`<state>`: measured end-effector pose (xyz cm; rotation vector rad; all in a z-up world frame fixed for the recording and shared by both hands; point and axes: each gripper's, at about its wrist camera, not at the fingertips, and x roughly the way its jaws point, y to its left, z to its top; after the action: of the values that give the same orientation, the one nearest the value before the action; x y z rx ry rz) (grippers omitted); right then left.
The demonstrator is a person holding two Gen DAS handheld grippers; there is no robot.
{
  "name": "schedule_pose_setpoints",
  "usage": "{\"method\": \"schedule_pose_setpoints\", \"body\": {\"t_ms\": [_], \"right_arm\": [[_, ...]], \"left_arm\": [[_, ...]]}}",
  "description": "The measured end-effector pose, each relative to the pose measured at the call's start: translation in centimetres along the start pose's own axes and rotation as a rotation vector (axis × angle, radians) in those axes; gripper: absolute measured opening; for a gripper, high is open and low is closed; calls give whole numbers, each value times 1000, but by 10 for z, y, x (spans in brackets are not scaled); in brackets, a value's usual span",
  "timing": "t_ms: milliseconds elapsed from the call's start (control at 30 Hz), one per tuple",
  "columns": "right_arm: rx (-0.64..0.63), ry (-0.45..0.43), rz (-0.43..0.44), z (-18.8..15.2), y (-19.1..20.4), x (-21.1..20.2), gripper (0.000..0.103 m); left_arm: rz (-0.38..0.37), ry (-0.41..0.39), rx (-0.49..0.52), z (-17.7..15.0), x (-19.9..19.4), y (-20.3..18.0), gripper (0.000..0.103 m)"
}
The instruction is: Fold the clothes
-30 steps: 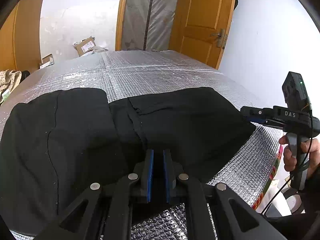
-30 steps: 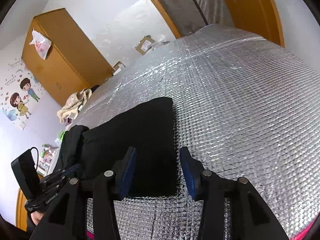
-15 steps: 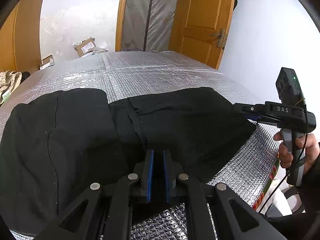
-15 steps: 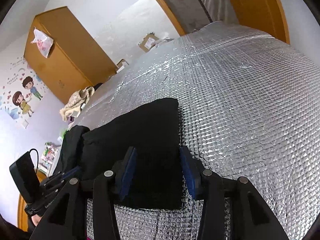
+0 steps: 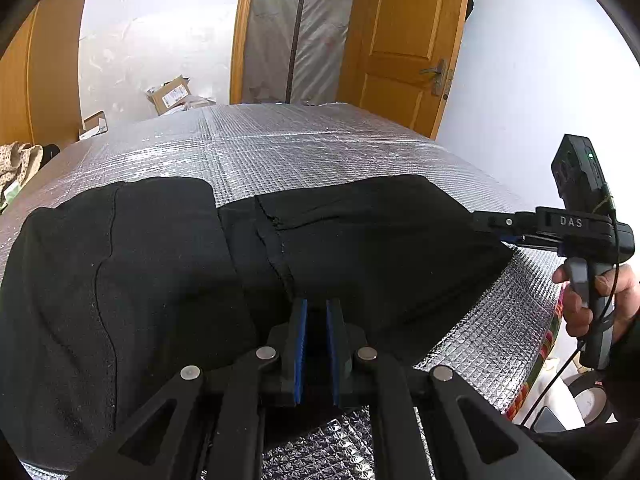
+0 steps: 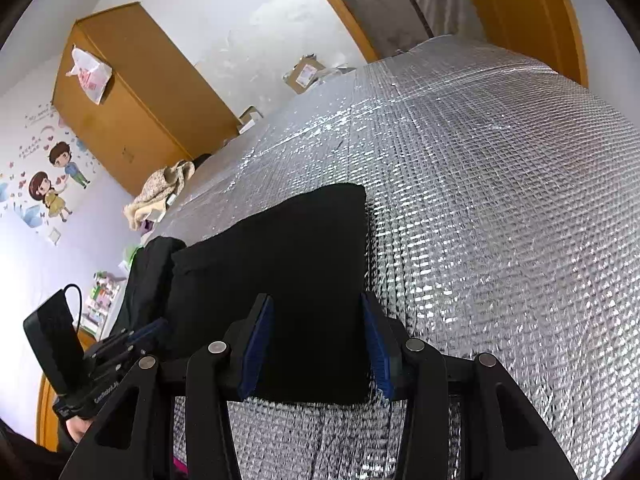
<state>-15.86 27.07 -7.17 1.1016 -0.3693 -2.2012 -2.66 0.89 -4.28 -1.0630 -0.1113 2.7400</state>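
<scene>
My widest thing is the silver quilted cover (image 5: 280,148), spread over the whole work surface and running back toward the wooden door (image 5: 404,40) and the tall wooden cupboard (image 6: 136,108) by the wall. On the near part of that cover lies the black garment (image 5: 160,264), flat, with one section stretched toward the right edge and a broader section on the left; a seam runs between them. From my right-hand camera its right end (image 6: 288,272) shows as a squared-off flap with a straight edge against the silver.

My left claw (image 5: 316,312) sits at the garment's near edge, jaws almost together with dark cloth between the blue pads, so I read it as pinching the fabric. My right claw (image 6: 318,340) stands with its jaws wide apart, straddling the flap's near corner, the pads not pressing on it. A hand (image 5: 596,300) holds that right tool by its handle off the cover's right side.

Small things: cardboard boxes (image 5: 172,94) on the floor behind.
</scene>
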Motion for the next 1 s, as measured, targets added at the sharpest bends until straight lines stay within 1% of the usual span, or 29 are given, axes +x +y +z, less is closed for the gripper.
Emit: {"method": "schedule_pose_setpoints", "body": {"t_ms": [233, 467, 667, 833, 900, 933, 967, 1000], "right_arm": [[5, 9, 5, 8, -1, 8, 46], [-12, 41, 11, 3, 5, 4, 47], [-41, 120, 67, -1, 9, 1, 47], [21, 114, 93, 4, 0, 3, 46], [38, 114, 90, 5, -4, 2, 37], [46, 117, 85, 5, -6, 1, 27], [53, 121, 81, 5, -8, 1, 19], [70, 122, 88, 4, -11, 0, 18]], "left_arm": [[1, -2, -2, -1, 0, 0, 9], [-4, -4, -3, 0, 0, 1, 9], [-9, -7, -6, -1, 0, 3, 9], [-13, -5, -5, -1, -1, 5, 9], [-15, -4, -7, -1, -1, 6, 9], [-16, -4, -8, -1, -1, 6, 9], [-15, -4, -7, -1, -1, 5, 9], [-14, -4, -7, -1, -2, 5, 9]]}}
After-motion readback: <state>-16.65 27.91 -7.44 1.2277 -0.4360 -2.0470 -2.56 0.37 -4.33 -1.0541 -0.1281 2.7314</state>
